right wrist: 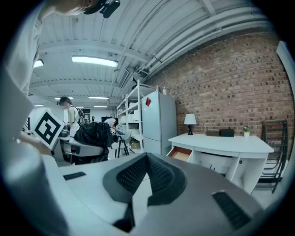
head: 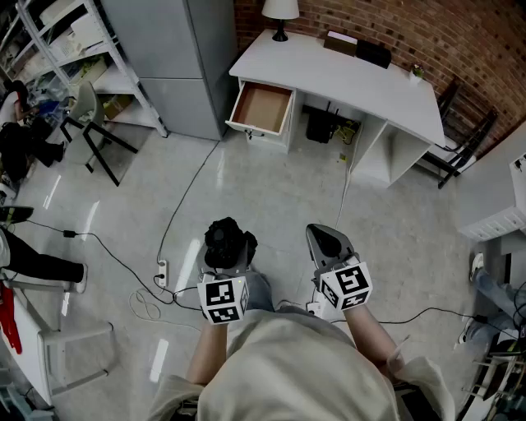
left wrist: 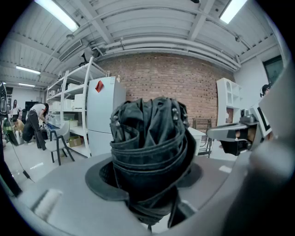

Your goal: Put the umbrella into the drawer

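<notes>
The left gripper [head: 228, 247] grasps the folded black umbrella [left wrist: 150, 152] near the person, the right gripper [head: 327, 240] is clenched empty, and the drawer [head: 261, 109] stands open far ahead.

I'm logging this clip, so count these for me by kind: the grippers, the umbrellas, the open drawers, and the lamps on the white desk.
Grippers: 2, the left gripper and the right gripper
Umbrella: 1, folded, clamped in the left gripper
Open drawer: 1
Lamp: 1
Total: 5
</notes>
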{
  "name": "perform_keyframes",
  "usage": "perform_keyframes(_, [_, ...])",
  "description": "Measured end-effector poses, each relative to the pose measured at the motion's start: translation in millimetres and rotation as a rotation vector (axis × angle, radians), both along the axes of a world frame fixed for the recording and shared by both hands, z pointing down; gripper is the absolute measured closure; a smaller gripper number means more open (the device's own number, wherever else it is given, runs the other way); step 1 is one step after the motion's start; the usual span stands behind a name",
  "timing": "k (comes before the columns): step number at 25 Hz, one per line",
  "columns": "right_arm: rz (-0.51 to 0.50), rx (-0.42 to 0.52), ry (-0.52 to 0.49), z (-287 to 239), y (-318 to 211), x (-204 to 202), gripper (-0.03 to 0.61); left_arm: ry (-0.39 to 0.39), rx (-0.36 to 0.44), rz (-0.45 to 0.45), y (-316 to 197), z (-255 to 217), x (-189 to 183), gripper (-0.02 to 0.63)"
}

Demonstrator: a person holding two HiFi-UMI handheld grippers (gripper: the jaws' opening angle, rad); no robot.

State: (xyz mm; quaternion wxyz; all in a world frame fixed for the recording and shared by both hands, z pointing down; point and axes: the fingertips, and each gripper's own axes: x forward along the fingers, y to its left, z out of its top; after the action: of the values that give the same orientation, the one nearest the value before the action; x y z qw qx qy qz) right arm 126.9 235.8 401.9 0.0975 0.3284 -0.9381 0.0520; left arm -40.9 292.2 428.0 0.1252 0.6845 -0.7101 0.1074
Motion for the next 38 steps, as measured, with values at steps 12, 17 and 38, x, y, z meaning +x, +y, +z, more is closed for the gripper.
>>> perform_keyframes(12, [0.075,0.074,-0.060,-34.4,47.4,53.9,0.577,-0.055,0.042,0.067,54.8,-23.4,53.6,0.360])
perform_keyframes(17, [0.069,0.080,-0.065,-35.2,57.7,60.9,0.577,-0.056,0.055,0.071,60.5,-26.8,62.1,0.360])
perform_keyframes(38, [-0.026,0.015,-0.121,-24.2,22.3,37.4,0.307,-0.012,0.090,0.033,13.6,-33.9,36.4,0.360])
